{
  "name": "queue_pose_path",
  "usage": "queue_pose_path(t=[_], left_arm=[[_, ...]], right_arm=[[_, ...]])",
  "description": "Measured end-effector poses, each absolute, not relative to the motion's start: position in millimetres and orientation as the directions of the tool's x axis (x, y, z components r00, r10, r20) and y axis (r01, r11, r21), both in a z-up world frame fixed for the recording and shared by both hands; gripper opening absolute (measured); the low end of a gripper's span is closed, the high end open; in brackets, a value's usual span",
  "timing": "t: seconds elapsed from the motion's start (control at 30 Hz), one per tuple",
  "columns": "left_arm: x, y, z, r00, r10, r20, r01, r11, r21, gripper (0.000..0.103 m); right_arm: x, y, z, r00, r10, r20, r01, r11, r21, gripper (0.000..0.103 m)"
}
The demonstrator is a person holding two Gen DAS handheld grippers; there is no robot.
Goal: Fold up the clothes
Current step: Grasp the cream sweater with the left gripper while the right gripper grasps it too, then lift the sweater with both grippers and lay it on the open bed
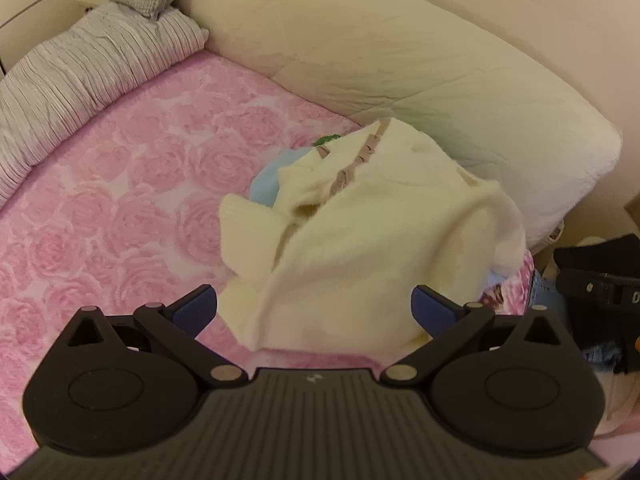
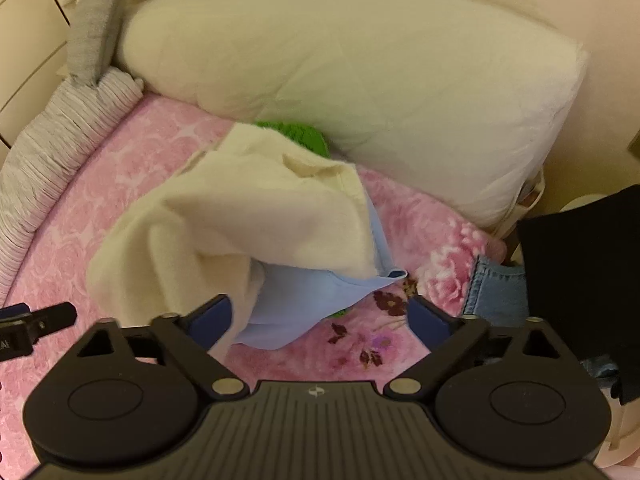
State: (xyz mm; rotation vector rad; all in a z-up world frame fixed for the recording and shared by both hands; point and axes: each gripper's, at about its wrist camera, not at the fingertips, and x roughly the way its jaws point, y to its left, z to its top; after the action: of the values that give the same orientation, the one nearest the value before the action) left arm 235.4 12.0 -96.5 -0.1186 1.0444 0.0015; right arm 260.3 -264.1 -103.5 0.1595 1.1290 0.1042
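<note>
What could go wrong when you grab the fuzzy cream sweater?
The cream sweater lies crumpled on a blue garment, so the open left gripper or right gripper might pinch both together. The pile sits near the bed's edge, so a tug could slide clothes off.

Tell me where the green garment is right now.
The green garment lies at the far side of the pink bedspread, against the big cream pillow, mostly buried under the cream sweater; the left wrist view shows only a sliver.

Cream sweater (image 1: 352, 248) crumpled atop blue garment (image 2: 296, 304).
</note>
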Motion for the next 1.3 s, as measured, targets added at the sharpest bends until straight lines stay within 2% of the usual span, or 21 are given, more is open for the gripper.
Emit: queue_pose_path(t=[0.17,0.27,0.4,0.57,0.83,0.93,0.97,1.0,1.03,1.1,1.17,1.3], left_arm=[[260.9,14.8,-106.6,0.495,-0.087,-0.865,-0.069,0.988,-0.139,0.102],[273.2,16.4,-112.0,0.487,-0.107,-0.867,-0.076,0.984,-0.164,0.102],[286.9,20.3,-121.5,0.482,-0.153,-0.863,-0.102,0.968,-0.229,0.102],[301.5,33.3,-134.8,0.487,-0.209,-0.848,-0.190,0.922,-0.336,0.098],[335.4,36.4,-162.5,0.462,-0.303,-0.833,-0.238,0.863,-0.446,0.096],[344.1,32.0,-178.8,0.434,-0.355,-0.828,-0.254,0.834,-0.491,0.085],[345.3,30.8,-182.9,0.430,-0.370,-0.824,-0.260,0.823,-0.505,0.075],[345.0,30.2,-185.4,0.433,-0.388,-0.814,-0.262,0.809,-0.525,0.059],[343.9,30.1,-187.0,0.438,-0.409,-0.800,-0.261,0.794,-0.549,0.049],[340.4,32.1,-184.5,0.459,-0.429,-0.778,-0.253,0.776,-0.577,0.030],[336.1,35.2,-179.4,0.484,-0.437,-0.758,-0.242,0.766,-0.596,0.023],[322.3,44.2,-160.4,0.530,-0.427,-0.733,-0.228,0.760,-0.608,0.020]], right_arm=[[286.9,-281.6,-118.8,0.400,0.212,-0.891,0.025,0.970,0.242,0.090],[298.7,-295.6,-128.1,0.416,0.261,-0.871,0.079,0.944,0.320,0.086],[311.4,-314.6,-147.9,0.406,0.352,-0.844,0.197,0.868,0.457,0.080],[322.9,-334.5,-173.0,0.409,0.480,-0.776,0.367,0.692,0.622,0.079],[333.7,-334.5,-197.8,0.410,0.531,-0.742,0.477,0.568,0.671,0.079],[337.8,-334.6,-207.1,0.412,0.549,-0.727,0.515,0.518,0.683,0.079],[339.2,-334.6,-210.2,0.413,0.554,-0.722,0.528,0.500,0.686,0.079],[340.5,-334.6,-213.3,0.414,0.560,-0.717,0.540,0.483,0.689,0.067],[341.9,-334.6,-216.4,0.416,0.566,-0.712,0.552,0.465,0.692,0.043],[344.6,-334.6,-222.6,0.418,0.577,-0.702,0.576,0.429,0.696,0.013],[347.5,-332.8,-217.6,0.428,0.571,-0.701,0.558,0.444,0.701,0.012],[354.6,-321.9,-182.1,0.475,0.555,-0.683,0.417,0.542,0.730,0.011]])
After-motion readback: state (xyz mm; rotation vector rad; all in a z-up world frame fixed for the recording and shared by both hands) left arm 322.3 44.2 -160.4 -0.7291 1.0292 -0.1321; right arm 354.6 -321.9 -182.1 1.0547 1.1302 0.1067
